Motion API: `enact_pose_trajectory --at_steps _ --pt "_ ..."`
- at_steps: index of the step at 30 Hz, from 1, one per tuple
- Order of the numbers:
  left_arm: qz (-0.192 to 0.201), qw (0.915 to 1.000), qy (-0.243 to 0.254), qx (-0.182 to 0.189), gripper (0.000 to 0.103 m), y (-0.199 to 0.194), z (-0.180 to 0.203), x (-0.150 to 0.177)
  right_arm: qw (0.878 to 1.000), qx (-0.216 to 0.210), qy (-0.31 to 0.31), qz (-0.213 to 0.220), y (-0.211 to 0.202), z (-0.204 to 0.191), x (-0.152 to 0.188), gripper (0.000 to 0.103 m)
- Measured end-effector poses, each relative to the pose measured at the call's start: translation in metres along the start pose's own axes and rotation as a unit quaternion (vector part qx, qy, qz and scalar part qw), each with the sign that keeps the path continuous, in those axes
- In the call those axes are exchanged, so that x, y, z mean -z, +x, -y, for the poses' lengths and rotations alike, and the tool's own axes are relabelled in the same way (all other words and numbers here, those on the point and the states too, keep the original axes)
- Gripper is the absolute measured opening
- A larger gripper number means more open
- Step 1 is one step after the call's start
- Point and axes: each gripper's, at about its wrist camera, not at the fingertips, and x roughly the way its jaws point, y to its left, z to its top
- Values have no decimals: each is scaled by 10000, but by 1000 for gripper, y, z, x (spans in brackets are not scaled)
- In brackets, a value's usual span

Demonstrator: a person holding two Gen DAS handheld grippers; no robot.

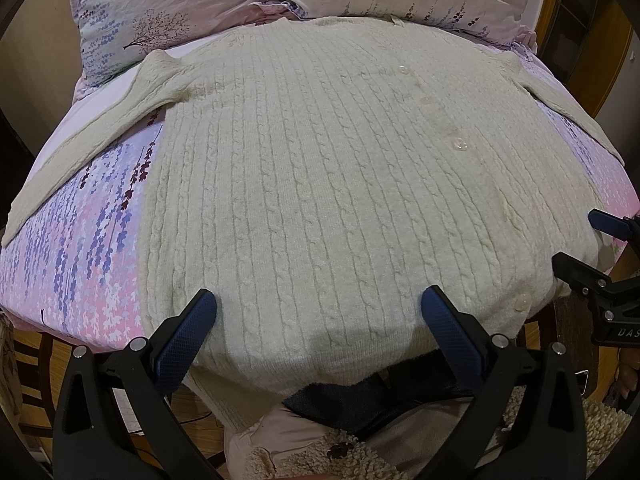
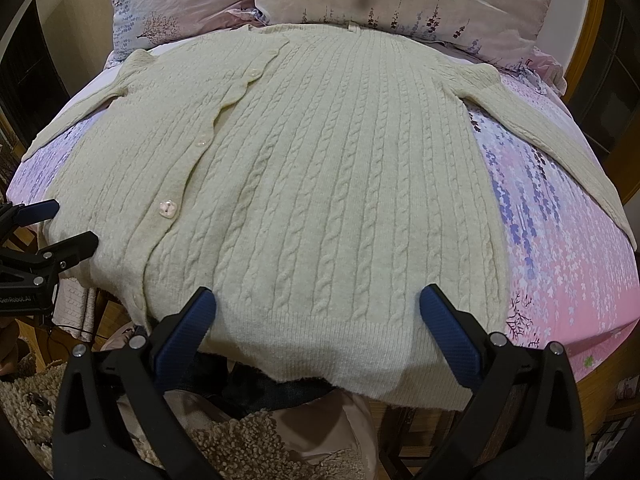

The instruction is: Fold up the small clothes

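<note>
A cream cable-knit cardigan [image 1: 320,168] lies spread flat on a bed, buttoned, both sleeves angled outward; it fills the right wrist view too [image 2: 320,168]. Its hem hangs slightly over the near bed edge. My left gripper [image 1: 319,304] is open, its blue-padded fingers straddling the hem's left half, nothing held. My right gripper [image 2: 318,302] is open over the hem's right half, also holding nothing. Each gripper shows in the other view: the right gripper [image 1: 576,240] at the right edge, the left gripper [image 2: 68,224] at the left edge.
The bed sheet [image 1: 80,240] is pink and lilac with a flower print. Two matching pillows [image 1: 168,12] lie just beyond the collar. Below the bed edge are a person's fleecy clothing [image 2: 248,440] and a dark cloth [image 1: 352,400]. Wooden furniture [image 1: 592,40] stands at the right.
</note>
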Motion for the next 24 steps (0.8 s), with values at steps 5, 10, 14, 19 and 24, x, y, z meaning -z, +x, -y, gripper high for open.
enact_pose_trajectory --at_steps 5,10,14,19,24 --pt "0 10000 1 -1 102 0 0 0 10000 -1 0 -1 0 0 0 101" --pt "0 10000 0 0 102 0 0 0 10000 -1 -2 -4 0 0 0 101" --pt "-10 10000 1 1 102 0 0 0 10000 -3 -8 -13 -2 0 0 101" --pt "-56 10000 25 14 102 -1 -1 -3 9999 -147 50 -10 -3 6 -6 101" --pt "-32 9999 61 93 102 1 -4 -8 9953 -331 790 442 -9 53 -23 101"
